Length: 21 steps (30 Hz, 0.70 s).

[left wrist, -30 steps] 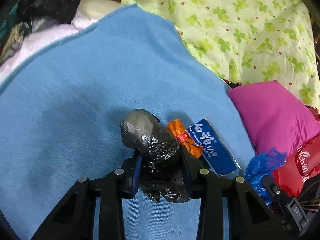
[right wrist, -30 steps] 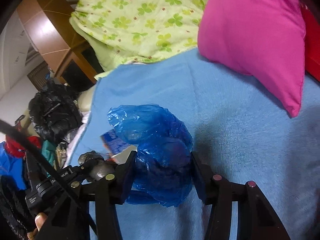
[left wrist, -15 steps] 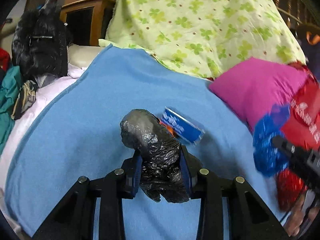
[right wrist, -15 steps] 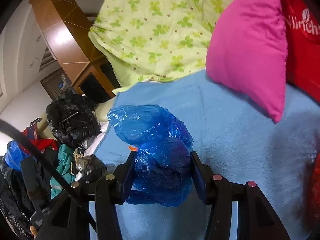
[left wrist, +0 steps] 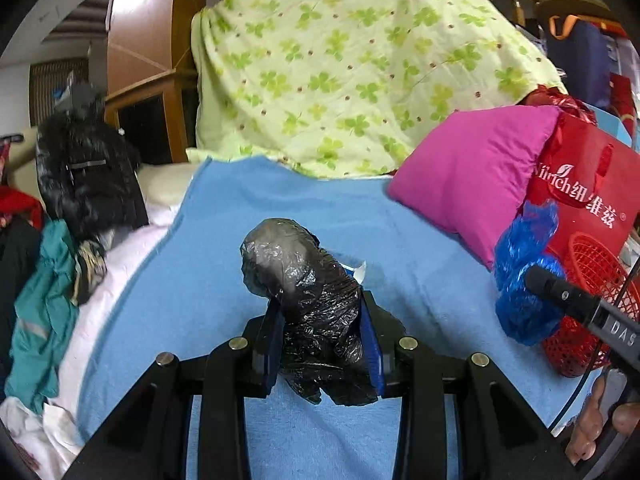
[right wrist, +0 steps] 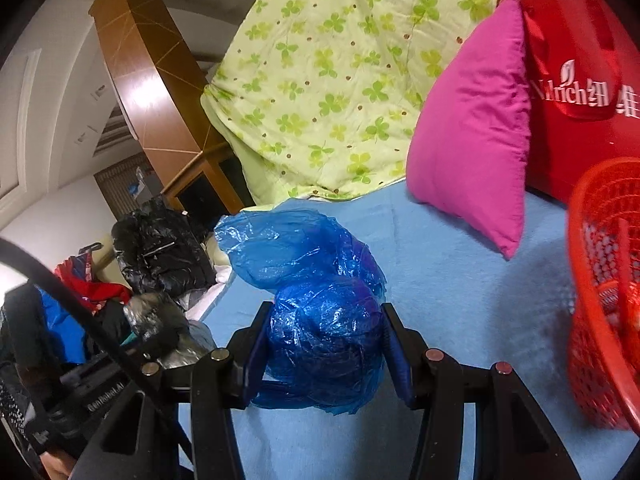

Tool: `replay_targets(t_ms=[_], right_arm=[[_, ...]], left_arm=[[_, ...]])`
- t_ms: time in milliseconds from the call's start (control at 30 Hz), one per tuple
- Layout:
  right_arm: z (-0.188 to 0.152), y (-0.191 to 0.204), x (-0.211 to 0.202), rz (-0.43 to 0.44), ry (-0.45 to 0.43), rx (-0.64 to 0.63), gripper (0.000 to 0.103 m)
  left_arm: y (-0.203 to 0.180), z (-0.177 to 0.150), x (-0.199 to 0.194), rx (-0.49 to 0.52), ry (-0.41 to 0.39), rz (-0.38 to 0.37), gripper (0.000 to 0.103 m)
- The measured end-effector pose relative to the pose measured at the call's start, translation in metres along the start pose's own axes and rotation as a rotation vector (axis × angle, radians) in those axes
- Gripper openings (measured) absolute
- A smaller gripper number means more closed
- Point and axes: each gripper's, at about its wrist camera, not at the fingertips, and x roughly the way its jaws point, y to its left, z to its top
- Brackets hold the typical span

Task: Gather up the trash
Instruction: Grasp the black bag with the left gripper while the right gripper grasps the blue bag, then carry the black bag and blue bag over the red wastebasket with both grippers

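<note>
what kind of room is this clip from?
Most likely a lived-in bedroom. The work surface looks like a bed under a blue blanket, with a clover-print quilt and a magenta pillow heaped at its far end, and clothes piled along the side.

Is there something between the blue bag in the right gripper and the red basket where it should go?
Nothing visible. The blue bag, clamped in the right gripper, has only bare blue blanket between it and the red basket. The pink pillow lies farther back.
</note>
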Motion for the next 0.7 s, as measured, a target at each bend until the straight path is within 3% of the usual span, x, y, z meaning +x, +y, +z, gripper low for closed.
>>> replay_targets(t_ms=[300, 700], right_arm=[[-0.002, -0.007, -0.017, 0.010, -0.033, 0.025, 0.054], [0.003, -0.014, -0.031, 0.032, -0.072, 0.032, 0.054]], left_arm=[[-0.022, 0.007, -0.026, 0.073, -0.059, 0.027, 0.037], [-0.046, 0.006, -0.022, 0.132, -0.052, 0.024, 0.037]])
